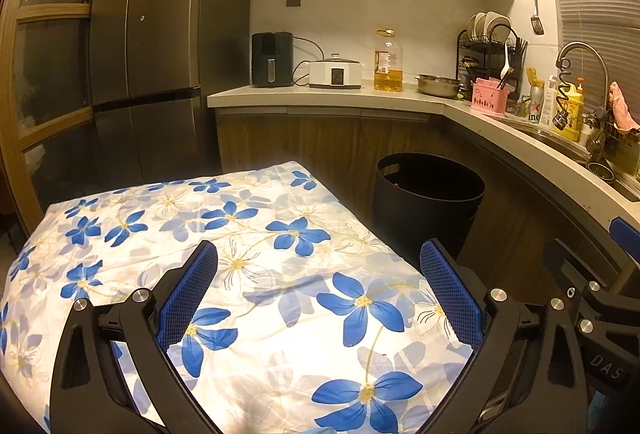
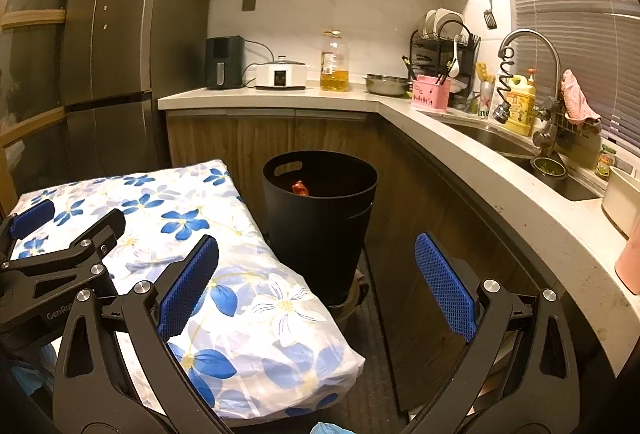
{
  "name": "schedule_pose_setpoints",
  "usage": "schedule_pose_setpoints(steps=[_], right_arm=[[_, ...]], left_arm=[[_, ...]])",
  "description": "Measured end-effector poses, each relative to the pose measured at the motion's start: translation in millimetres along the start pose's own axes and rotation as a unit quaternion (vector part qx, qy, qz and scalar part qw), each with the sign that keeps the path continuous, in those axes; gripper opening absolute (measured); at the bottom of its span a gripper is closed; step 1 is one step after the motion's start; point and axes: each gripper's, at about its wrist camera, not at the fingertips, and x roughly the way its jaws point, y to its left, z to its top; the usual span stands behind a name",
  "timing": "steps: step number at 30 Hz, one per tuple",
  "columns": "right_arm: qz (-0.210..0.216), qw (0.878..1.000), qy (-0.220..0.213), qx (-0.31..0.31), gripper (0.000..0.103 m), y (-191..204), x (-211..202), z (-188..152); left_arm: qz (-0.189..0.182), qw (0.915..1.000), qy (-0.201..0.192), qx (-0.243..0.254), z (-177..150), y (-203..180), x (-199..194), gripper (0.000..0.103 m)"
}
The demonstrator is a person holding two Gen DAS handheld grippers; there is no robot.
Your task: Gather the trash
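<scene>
The black trash bin (image 2: 320, 210) stands on the floor, ahead of the right gripper (image 2: 316, 282) and just right of the flower-print cloth (image 1: 224, 274). A red scrap (image 2: 300, 189), probably a wrapper, lies inside. Both the right and left gripper (image 1: 318, 286) have fingers spread wide and empty; the right is nearer.

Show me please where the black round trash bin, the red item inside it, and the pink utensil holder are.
Black round trash bin (image 2: 320, 230): right wrist view, front of its outer wall.
Red item inside the bin (image 2: 300, 189): right wrist view, middle of its visible part.
Pink utensil holder (image 2: 432, 94): right wrist view, its front face.
</scene>
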Motion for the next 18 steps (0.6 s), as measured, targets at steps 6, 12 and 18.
schedule_pose_setpoints(steps=[6, 12, 18], right_arm=[[-0.003, 1.000, 0.000, 0.003, 0.097, 0.8, -0.2, -0.8], [-0.002, 1.000, 0.001, 0.003, 0.097, 1.6, -0.7, -0.4], [-0.003, 1.000, 0.001, 0.003, 0.097, 2.0, -0.6, -0.4]], left_arm=[[-0.001, 1.0000, 0.000, -0.002, -0.2, 1.5, -0.5, 0.097], [-0.004, 1.0000, 0.000, -0.007, 1.4, 4.1, -1.8, 0.097], [-0.004, 1.0000, 0.000, -0.008, 1.7, 4.2, -1.9, 0.097]])
